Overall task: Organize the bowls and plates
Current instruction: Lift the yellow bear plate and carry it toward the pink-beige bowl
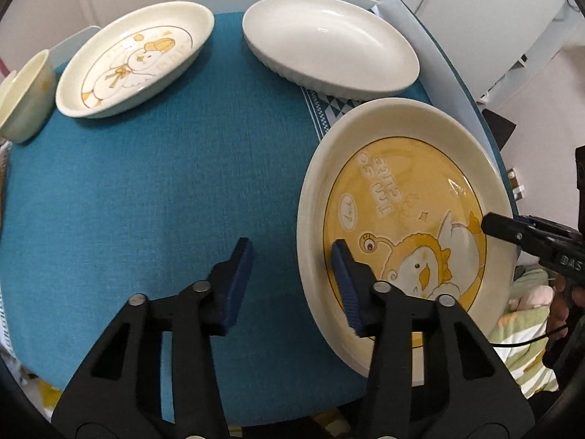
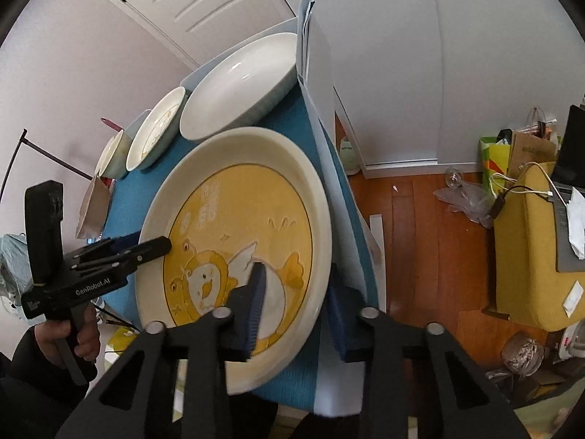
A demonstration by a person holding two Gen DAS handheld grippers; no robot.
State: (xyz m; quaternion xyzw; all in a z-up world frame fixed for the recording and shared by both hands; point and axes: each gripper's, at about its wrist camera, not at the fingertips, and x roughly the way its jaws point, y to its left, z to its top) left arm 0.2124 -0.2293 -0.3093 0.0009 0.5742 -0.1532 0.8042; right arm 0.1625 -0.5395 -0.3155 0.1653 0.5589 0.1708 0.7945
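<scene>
A large cream plate with a yellow chick picture [image 1: 406,219] lies on the blue cloth at the table's right edge; it also shows in the right wrist view [image 2: 241,219]. My left gripper [image 1: 292,252] is open and straddles the plate's left rim, one finger over the plate, one over the cloth. My right gripper [image 2: 296,289] is open and straddles the plate's right rim. A plain white oval dish [image 1: 329,42], a cream oval plate with a duck drawing [image 1: 135,58] and a small cream bowl [image 1: 25,95] stand at the far side.
The blue tablecloth [image 1: 164,183] covers the table, with a patterned cloth [image 1: 321,109] under the white dish. Right of the table lie a wooden floor [image 2: 420,241], a yellow chair with a laptop [image 2: 530,248] and bags.
</scene>
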